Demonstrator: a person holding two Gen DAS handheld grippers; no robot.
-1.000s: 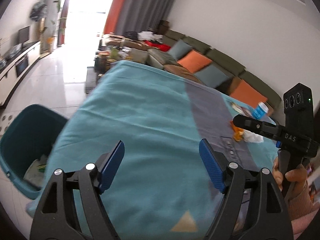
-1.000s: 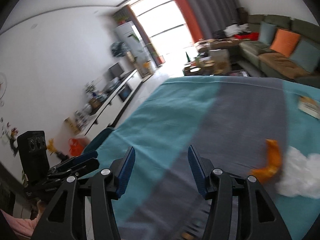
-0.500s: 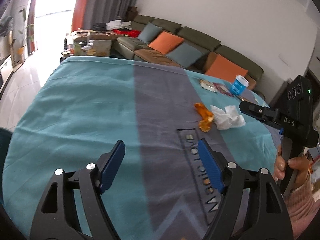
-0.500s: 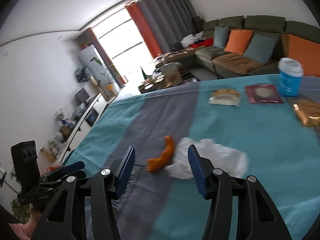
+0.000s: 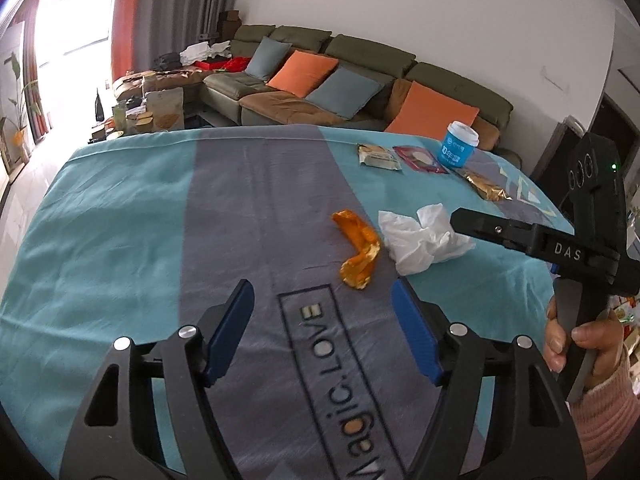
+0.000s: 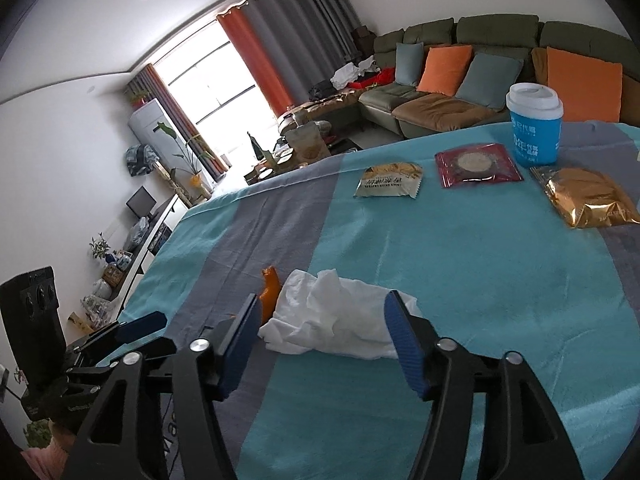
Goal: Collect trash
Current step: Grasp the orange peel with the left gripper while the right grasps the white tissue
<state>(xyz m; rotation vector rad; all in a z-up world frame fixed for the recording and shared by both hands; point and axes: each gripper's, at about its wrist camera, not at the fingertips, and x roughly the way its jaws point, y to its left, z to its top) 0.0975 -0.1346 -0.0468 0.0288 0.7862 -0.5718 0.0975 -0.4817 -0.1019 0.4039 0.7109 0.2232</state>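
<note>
White crumpled tissue (image 6: 336,320) sits on the blue-grey blanket (image 6: 460,264) by an orange wrapper (image 5: 358,248), my right gripper (image 6: 320,344) just widening around it untouched, left gripper (image 5: 322,332) narrowing but empty, so next I'd lower and pinch.

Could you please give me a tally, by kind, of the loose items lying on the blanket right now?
Sealed snack packets: 3 (pale one, red one, gold one)
Lidded blue cups: 1
Crumpled white tissues: 1
Orange peel pieces: 1
Total: 6
</note>
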